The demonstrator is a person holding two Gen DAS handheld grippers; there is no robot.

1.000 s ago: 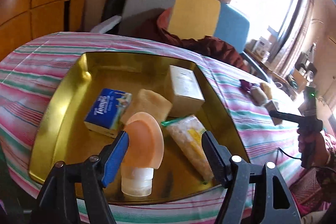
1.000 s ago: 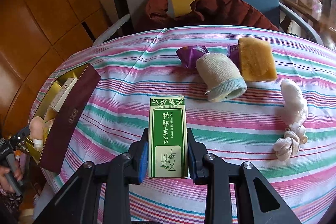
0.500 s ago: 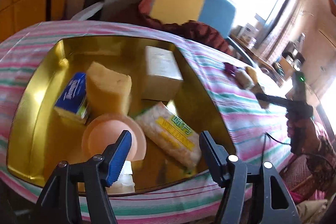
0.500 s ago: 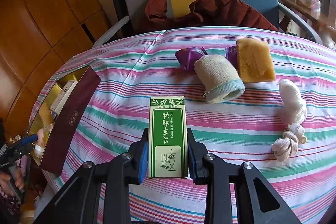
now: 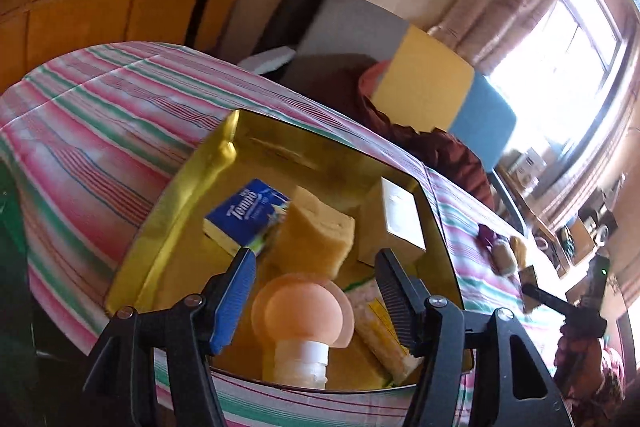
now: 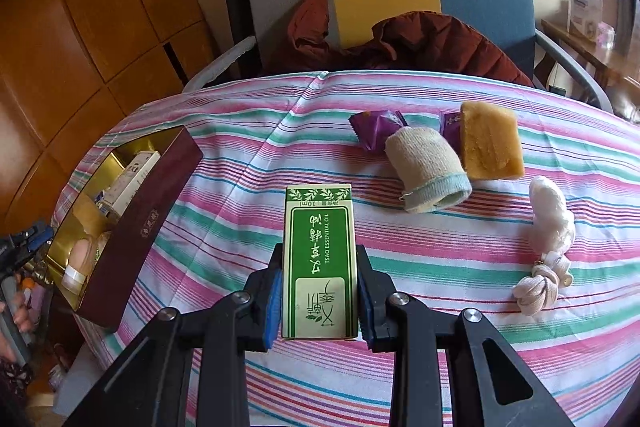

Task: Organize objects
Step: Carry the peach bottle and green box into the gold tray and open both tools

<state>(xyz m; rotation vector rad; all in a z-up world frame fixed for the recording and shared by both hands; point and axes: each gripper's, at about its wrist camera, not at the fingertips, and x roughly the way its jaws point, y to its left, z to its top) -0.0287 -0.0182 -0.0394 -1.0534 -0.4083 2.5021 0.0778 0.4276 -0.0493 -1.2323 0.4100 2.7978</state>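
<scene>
My right gripper (image 6: pixel 319 291) clamps the green essential-oil box (image 6: pixel 320 263) above the striped tablecloth (image 6: pixel 248 163). Left of it sits the gold-lined box (image 5: pixel 176 211), holding a tissue pack (image 5: pixel 244 215), sponge (image 5: pixel 316 235), peach bottle (image 5: pixel 304 311) and, I think, a snack packet (image 5: pixel 380 331). My left gripper (image 5: pixel 316 291) hovers there, jaws narrowing, gripping nothing.

Sponge (image 5: pixel 316 235) in tin (image 5: pixel 160 227) between tissue pack (image 5: pixel 244 215) left, carton (image 5: pixel 394 223) right; bottle (image 5: pixel 304 327) in front

The left gripper (image 5: pixel 316 291) is hovering over the gold tray (image 5: pixel 168 223), jaws just closing, apparently touching nothing; the peach bottle (image 5: pixel 304 319) is lying between them, the sponge (image 5: pixel 316 235) beyond.
</scene>
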